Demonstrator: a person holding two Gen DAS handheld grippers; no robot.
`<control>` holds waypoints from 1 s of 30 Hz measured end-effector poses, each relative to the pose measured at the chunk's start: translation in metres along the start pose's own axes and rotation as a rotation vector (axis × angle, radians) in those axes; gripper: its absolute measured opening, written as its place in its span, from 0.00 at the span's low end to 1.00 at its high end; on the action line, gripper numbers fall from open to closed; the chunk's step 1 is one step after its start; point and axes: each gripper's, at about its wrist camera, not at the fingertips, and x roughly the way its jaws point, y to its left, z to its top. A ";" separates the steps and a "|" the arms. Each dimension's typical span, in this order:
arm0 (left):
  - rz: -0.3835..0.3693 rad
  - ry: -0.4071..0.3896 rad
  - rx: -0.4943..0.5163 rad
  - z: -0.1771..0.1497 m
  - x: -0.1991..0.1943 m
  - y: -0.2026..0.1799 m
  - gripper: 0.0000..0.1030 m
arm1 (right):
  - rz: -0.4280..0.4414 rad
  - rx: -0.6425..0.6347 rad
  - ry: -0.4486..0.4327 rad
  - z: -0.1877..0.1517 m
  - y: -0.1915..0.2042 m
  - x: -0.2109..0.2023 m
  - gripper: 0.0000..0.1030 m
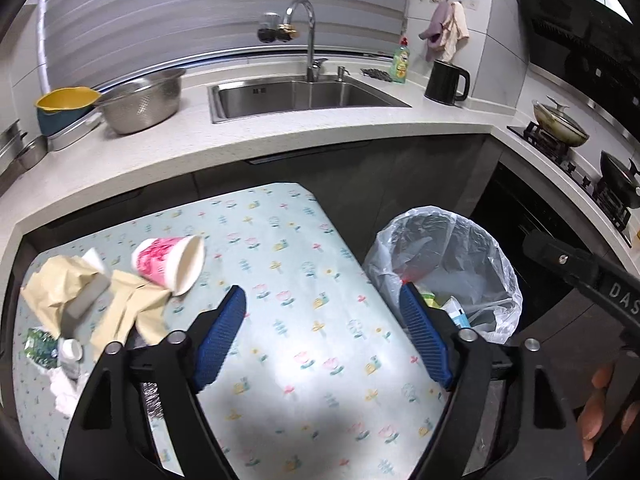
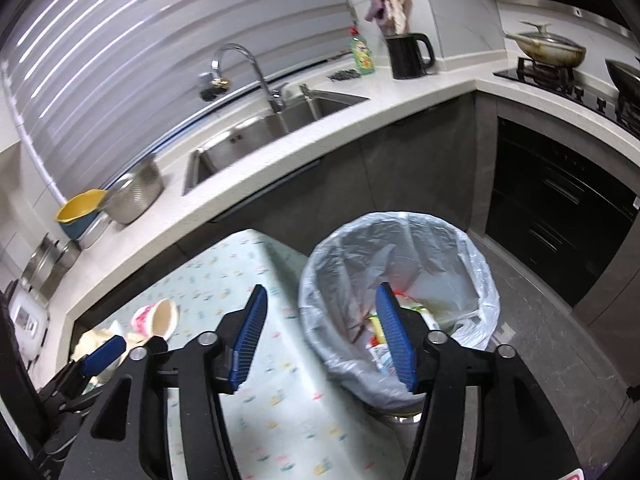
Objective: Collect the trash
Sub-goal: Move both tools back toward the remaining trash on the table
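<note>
Both grippers, left gripper (image 1: 322, 310) and right gripper (image 2: 322, 312), have jaws spread and empty. Paper cup (image 1: 168, 264) lies tipped at centre left on the floral table (image 1: 320, 360); the lined trash bin (image 2: 472, 280) stands at lower right.

Bare tablecloth (image 1: 304, 320) ahead of left claw (image 1: 324, 332); trash pile (image 1: 92, 300) crowds left; bin (image 2: 400, 300) mouth unobstructed.

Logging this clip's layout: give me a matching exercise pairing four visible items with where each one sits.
Things:
1. pink-patterned paper cup
2. clear-bag-lined trash bin
3. black electric kettle
4. perforated steel colander bowl

Places:
A. on the counter, left of the sink
B. on its side on the floral tablecloth
C. on the floor beside the table
D. on the counter, right of the sink

Pairs: 1-B, 2-C, 3-D, 4-A
</note>
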 end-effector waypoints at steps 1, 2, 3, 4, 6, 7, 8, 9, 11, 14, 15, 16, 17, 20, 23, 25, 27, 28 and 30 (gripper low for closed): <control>0.010 -0.009 -0.008 -0.002 -0.008 0.006 0.78 | 0.009 -0.007 -0.002 -0.002 0.007 -0.004 0.58; 0.018 -0.016 -0.014 -0.005 -0.014 0.012 0.78 | 0.020 -0.015 -0.002 -0.005 0.015 -0.009 0.59; 0.024 -0.022 -0.020 -0.007 -0.020 0.018 0.78 | 0.030 -0.021 -0.002 -0.007 0.021 -0.012 0.59; 0.033 -0.024 -0.028 -0.009 -0.026 0.024 0.79 | 0.042 -0.030 0.000 -0.010 0.029 -0.016 0.59; 0.050 -0.024 -0.047 -0.015 -0.037 0.039 0.79 | 0.058 -0.048 0.003 -0.017 0.043 -0.022 0.60; 0.060 -0.026 -0.056 -0.017 -0.042 0.044 0.80 | 0.067 -0.056 0.006 -0.020 0.051 -0.024 0.61; 0.067 -0.027 -0.067 -0.020 -0.046 0.051 0.80 | 0.075 -0.063 0.009 -0.022 0.057 -0.026 0.62; 0.074 -0.028 -0.078 -0.023 -0.051 0.058 0.81 | 0.083 -0.068 0.012 -0.025 0.064 -0.028 0.63; 0.092 -0.026 -0.103 -0.030 -0.061 0.075 0.83 | 0.099 -0.090 0.019 -0.033 0.079 -0.032 0.64; 0.112 -0.013 -0.142 -0.043 -0.072 0.099 0.85 | 0.125 -0.109 0.036 -0.045 0.099 -0.036 0.66; 0.118 -0.007 -0.155 -0.047 -0.075 0.107 0.85 | 0.133 -0.114 0.042 -0.049 0.104 -0.037 0.66; 0.124 -0.003 -0.165 -0.053 -0.078 0.115 0.85 | 0.138 -0.120 0.049 -0.053 0.110 -0.037 0.67; 0.131 0.000 -0.173 -0.057 -0.080 0.121 0.85 | 0.143 -0.124 0.056 -0.057 0.116 -0.036 0.67; 0.171 0.016 -0.187 -0.074 -0.088 0.143 0.85 | 0.161 -0.145 0.085 -0.073 0.133 -0.033 0.67; 0.194 0.031 -0.214 -0.089 -0.094 0.164 0.85 | 0.178 -0.165 0.115 -0.089 0.148 -0.030 0.67; 0.216 0.047 -0.237 -0.099 -0.097 0.179 0.85 | 0.188 -0.174 0.132 -0.098 0.159 -0.028 0.67; 0.233 0.056 -0.265 -0.108 -0.100 0.193 0.85 | 0.201 -0.188 0.154 -0.109 0.170 -0.025 0.67; 0.237 0.060 -0.276 -0.112 -0.101 0.199 0.85 | 0.207 -0.196 0.166 -0.115 0.176 -0.023 0.67; 0.247 0.071 -0.305 -0.120 -0.103 0.213 0.85 | 0.219 -0.208 0.188 -0.125 0.186 -0.019 0.67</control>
